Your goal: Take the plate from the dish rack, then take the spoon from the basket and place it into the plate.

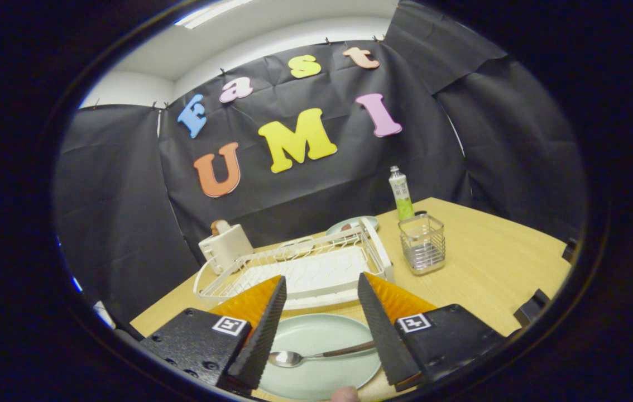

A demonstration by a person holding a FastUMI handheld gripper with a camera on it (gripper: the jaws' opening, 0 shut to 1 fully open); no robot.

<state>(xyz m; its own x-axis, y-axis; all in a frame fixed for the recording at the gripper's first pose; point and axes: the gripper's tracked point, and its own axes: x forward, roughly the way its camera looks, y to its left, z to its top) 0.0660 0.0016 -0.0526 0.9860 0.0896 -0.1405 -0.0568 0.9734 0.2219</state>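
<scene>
Gripper view: spoon on plate (fingers apart).

Black screw-studded gripper blocks bear square markers behind ridged, wedge-shaped fingers.

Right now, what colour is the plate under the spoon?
Pale green, plain, no pattern, seen in the gripper view: plate between the open fingers.

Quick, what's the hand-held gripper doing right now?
Hand-held gripper: open, holding nothing; spoon lies on the plate between its fingers.
</scene>
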